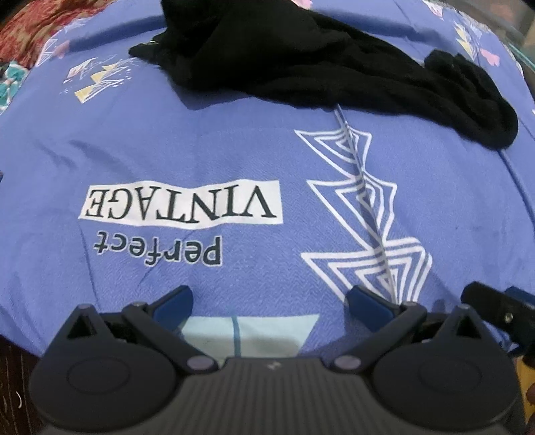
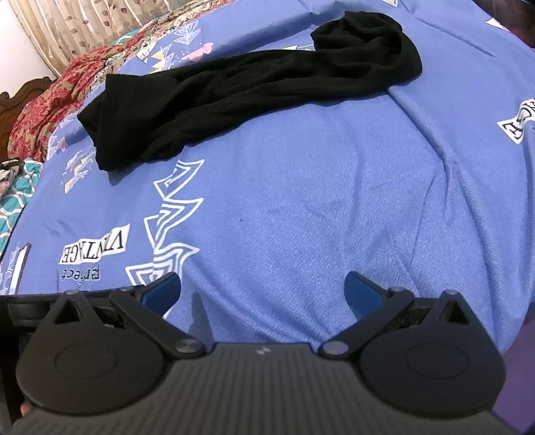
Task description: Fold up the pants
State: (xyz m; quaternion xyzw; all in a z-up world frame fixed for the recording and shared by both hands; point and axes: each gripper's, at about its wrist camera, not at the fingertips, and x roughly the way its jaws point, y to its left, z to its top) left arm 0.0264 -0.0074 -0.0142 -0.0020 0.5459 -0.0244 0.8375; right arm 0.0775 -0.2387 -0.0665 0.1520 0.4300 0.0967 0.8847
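Note:
Black pants [image 1: 301, 63] lie in a long crumpled strip on a blue printed bedsheet [image 1: 200, 150]. In the right wrist view the pants [image 2: 240, 87] run from lower left to a bunched end at the upper right. My left gripper [image 1: 269, 301] is open and empty, low over the sheet near the bed's front edge, well short of the pants. My right gripper [image 2: 262, 287] is open and empty too, over bare sheet [image 2: 317, 200], with the pants far ahead.
A red floral blanket [image 2: 50, 100] and a teal patterned cloth [image 2: 16, 194] lie at the bed's left side. A wooden headboard [image 2: 13, 107] and curtain [image 2: 83, 23] stand behind. The other gripper's edge [image 1: 495, 308] shows at right.

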